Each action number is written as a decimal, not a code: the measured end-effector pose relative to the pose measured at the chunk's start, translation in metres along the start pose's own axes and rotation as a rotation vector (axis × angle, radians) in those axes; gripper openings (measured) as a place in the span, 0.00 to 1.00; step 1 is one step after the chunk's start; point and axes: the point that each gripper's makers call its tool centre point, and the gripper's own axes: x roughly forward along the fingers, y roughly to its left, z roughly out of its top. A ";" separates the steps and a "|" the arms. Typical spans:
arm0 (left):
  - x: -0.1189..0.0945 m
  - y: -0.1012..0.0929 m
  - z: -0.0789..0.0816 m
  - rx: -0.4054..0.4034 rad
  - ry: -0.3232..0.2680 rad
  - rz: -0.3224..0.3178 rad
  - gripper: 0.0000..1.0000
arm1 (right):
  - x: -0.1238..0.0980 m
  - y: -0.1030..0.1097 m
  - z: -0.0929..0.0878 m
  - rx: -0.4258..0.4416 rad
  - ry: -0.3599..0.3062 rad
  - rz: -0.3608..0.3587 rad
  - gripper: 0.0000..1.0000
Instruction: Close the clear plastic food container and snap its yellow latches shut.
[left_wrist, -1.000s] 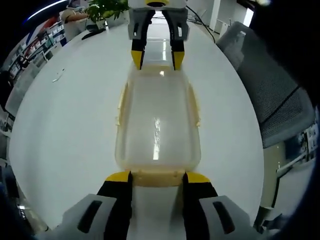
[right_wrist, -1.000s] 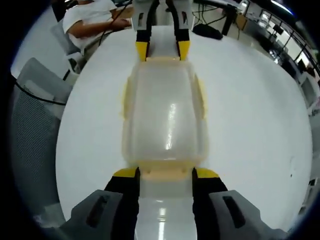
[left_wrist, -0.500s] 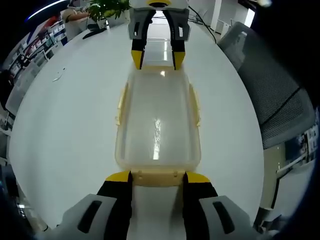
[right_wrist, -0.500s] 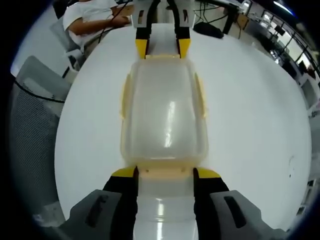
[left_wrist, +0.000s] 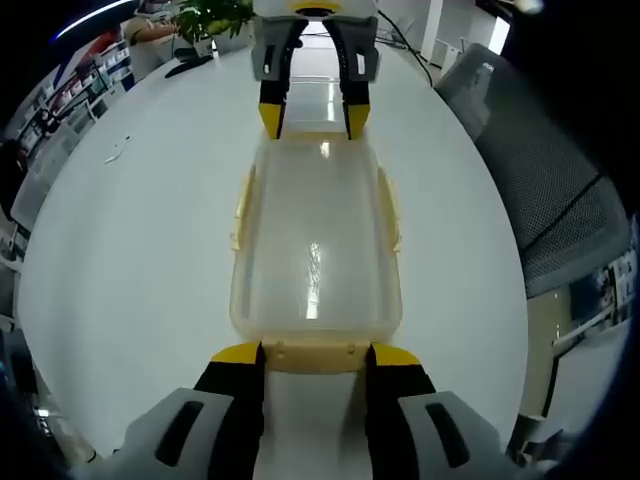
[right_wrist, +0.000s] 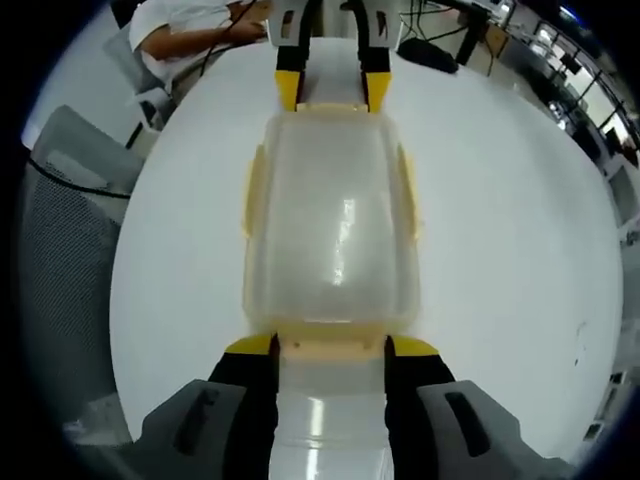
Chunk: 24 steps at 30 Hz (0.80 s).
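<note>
- Left gripper (left_wrist: 315, 352) stays spread wide, jaws flanking the near end latch (left_wrist: 315, 353) of the container (left_wrist: 315, 235).
- Right gripper (right_wrist: 328, 345) likewise gapes at the opposite end latch (right_wrist: 330, 345).
- Little has shifted; the side latches (left_wrist: 240, 210) look unsnapped.

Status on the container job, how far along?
Done: the lid sits on the container. In hand: left gripper and right gripper, both open, straddle the end latches. Left: the side latches look splayed out; whether the end ones have snapped is unclear.

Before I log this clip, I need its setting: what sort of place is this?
Probably an open office: a large white table, a mesh office chair, a potted plant and a seated person working nearby.
</note>
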 end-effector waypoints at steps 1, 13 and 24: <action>0.000 0.000 0.000 -0.001 0.001 0.000 0.33 | 0.000 0.000 0.000 0.002 -0.001 0.000 0.38; 0.001 0.000 0.000 -0.005 0.015 0.004 0.33 | -0.001 0.001 -0.001 0.022 -0.010 0.006 0.36; 0.000 -0.002 -0.003 0.012 0.049 0.002 0.33 | -0.010 0.006 -0.001 0.025 -0.027 0.016 0.35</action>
